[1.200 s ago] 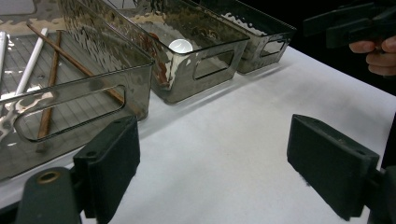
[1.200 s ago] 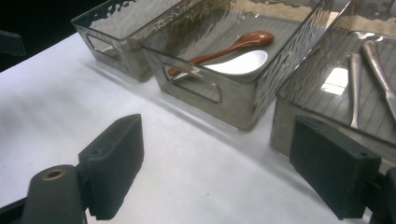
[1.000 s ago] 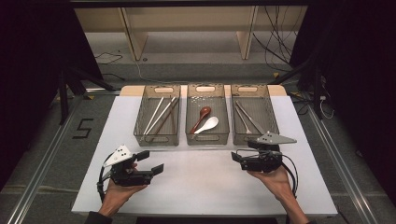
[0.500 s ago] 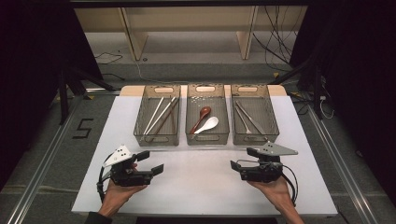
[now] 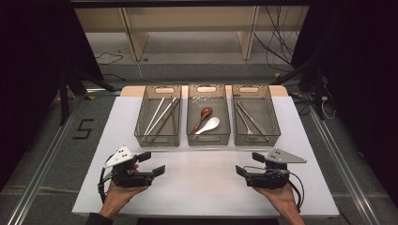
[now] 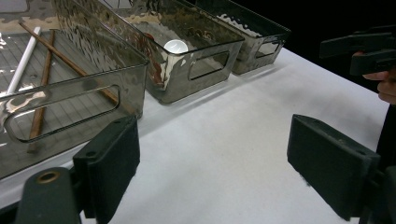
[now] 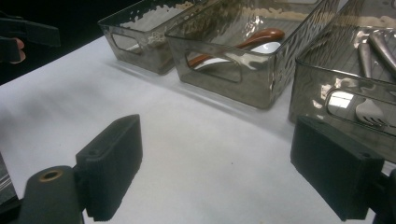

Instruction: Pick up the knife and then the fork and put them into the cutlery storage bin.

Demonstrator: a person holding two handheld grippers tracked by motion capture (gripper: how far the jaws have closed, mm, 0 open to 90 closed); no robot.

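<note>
Evidently both claws, left claw (image 5: 154, 164) and right claw (image 5: 249, 164), gape empty over the white surface (image 5: 202, 183). Best reach squarely down into the middle bin (image 5: 209, 139) for a spoon (image 5: 207, 125), clear of its walls.

glossy smoked-plastic bins (image 5: 157, 137) on a matt white table (image 5: 202, 187); wooden chopsticks (image 6: 70, 65), shiny metal cutlery (image 7: 373, 51).

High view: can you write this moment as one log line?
left hand-held gripper: open, empty | right hand-held gripper: open, empty | three clear plastic bins: untouched | white table: both hover over it
</note>
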